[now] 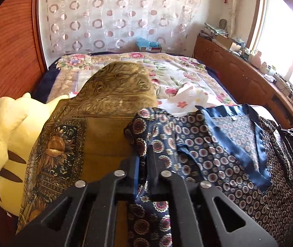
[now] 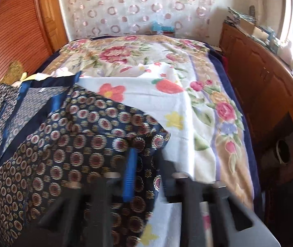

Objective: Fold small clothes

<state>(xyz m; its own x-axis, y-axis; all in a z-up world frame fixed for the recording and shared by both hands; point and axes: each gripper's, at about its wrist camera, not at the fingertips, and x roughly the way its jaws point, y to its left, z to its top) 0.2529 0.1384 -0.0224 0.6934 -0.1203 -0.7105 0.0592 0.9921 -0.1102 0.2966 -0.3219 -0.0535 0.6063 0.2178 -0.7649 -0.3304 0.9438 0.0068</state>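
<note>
A navy satin garment with red and cream medallions and plain blue neck trim point(image 1: 224, 144) hangs spread above the bed. My left gripper point(image 1: 143, 160) is shut on its left shoulder edge. My right gripper point(image 2: 146, 156) is shut on its other shoulder edge; the cloth point(image 2: 80, 135) stretches away to the left in the right wrist view. A white cloth with red and yellow flowers point(image 2: 162, 103) lies flat on the bed below; it also shows in the left wrist view point(image 1: 185, 98).
A floral bedspread point(image 2: 138, 51) covers the bed. A gold-brown patterned pillow point(image 1: 97, 111) and a yellow plush toy point(image 1: 8, 127) sit at left. A wooden headboard point(image 1: 8, 47) stands left, and a wooden cabinet point(image 2: 265, 82) with clutter runs along the right under the window.
</note>
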